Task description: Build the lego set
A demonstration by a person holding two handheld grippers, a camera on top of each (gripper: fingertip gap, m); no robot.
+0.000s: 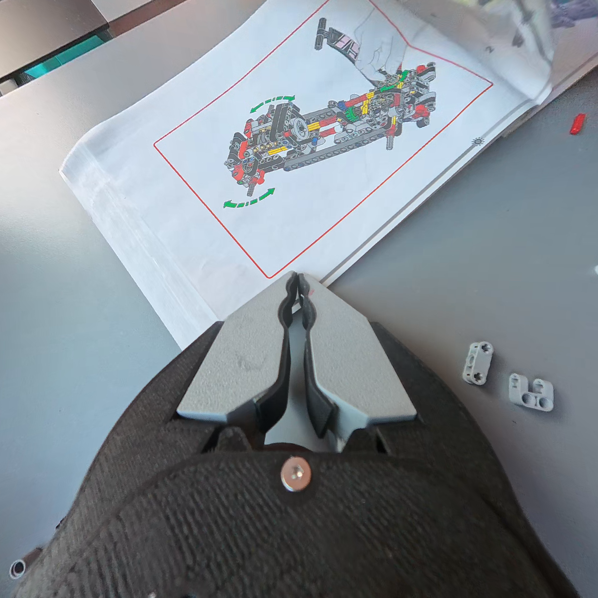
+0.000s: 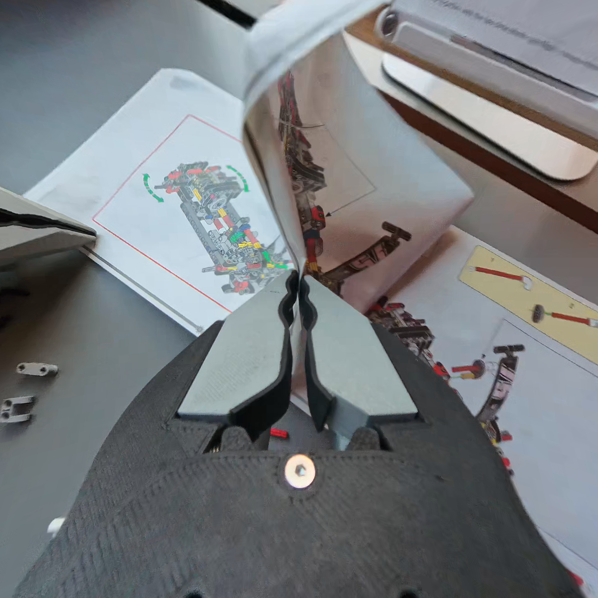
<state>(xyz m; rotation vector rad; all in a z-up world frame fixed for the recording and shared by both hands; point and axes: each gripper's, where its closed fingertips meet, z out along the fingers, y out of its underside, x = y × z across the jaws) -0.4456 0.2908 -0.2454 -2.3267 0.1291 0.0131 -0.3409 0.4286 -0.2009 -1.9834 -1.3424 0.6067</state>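
In the left wrist view, the left hand-held gripper (image 1: 297, 275) has its two grey fingers with black wavy pads brought together, nothing between them. Its tips lie over the near corner of an open, white-paged instruction booklet (image 1: 291, 161) that rests flat on the grey table (image 1: 453, 291); whether the tips press on the paper cannot be told. The booklet's left page, bearing a red-framed colour drawing of a brick-built vehicle frame with green arrows, stretches away from the fingertips. At the far right of the booklet, a raised page (image 1: 517, 32) shows blurred. To the right of the gripper, well apart from it, two small light grey plastic connector pieces (image 1: 508, 377) lie on the table, and farther off a small red plastic piece (image 1: 577, 123) lies just beside the booklet's edge.

In the right wrist view, the right hand-held gripper (image 2: 299, 278) is clamped on a thin glossy page of the booklet (image 2: 278, 136): the sheet runs down between the black pads, which press on it from both sides. From the fingertips the page rises and curls over to the upper left. The flat left page (image 2: 161, 210) lies left of the fingers, the right page (image 2: 534, 372) right of them. The left gripper's grey finger (image 2: 42, 233) enters at the left edge, resting at that page's corner. The connector pieces lie at the lower left.
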